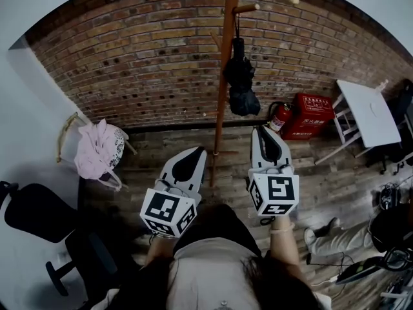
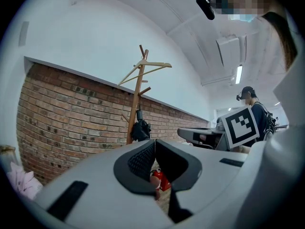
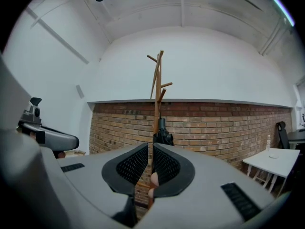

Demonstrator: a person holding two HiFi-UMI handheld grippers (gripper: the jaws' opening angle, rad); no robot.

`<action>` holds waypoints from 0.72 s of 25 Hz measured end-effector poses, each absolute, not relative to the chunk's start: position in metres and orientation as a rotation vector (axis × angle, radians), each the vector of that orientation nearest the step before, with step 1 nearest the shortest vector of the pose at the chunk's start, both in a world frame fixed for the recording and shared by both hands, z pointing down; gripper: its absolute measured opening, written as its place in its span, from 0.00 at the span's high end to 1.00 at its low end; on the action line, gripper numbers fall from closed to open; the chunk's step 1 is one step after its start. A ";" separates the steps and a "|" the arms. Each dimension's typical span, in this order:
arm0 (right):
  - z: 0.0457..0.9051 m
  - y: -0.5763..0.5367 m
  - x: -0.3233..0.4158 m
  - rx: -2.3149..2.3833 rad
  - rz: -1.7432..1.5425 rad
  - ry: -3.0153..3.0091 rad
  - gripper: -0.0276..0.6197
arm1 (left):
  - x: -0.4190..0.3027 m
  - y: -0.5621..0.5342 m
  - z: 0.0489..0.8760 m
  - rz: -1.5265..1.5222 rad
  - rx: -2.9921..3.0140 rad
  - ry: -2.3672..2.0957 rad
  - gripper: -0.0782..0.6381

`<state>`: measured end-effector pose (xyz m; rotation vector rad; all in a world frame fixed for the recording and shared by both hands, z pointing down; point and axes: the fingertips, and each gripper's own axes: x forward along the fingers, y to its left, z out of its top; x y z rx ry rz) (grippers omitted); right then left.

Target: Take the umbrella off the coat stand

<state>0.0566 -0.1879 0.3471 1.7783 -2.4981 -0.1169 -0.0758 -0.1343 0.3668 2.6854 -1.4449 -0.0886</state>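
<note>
Brick wall (image 1: 129,57), coat stand (image 1: 226,44) top out of frame, umbrella (image 1: 240,86) on peg (image 1: 246,8)

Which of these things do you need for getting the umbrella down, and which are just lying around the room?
For the job: black folded umbrella, tall wooden coat stand it hangs on, left tongs and right tongs, both shut and empty.

Just lying about: red fire extinguisher, red box, white table, pink cloth bundle, black office chair.

Right claw (image 3: 152,147) closed; black umbrella (image 3: 163,136) hangs on wooden coat stand (image 3: 157,89).
</note>
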 end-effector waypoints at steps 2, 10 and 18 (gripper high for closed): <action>0.346 -0.194 0.058 1.779 -0.118 -2.507 0.90 | -0.076 -0.139 0.368 -0.094 2.683 -1.454 0.88; 0.337 -0.226 0.062 1.744 -0.125 -2.531 0.90 | -0.069 -0.167 0.358 -0.092 2.676 -1.477 0.88; 0.332 -0.259 0.062 1.687 -0.117 -2.577 0.87 | -0.062 -0.196 0.354 -0.078 2.662 -1.492 0.88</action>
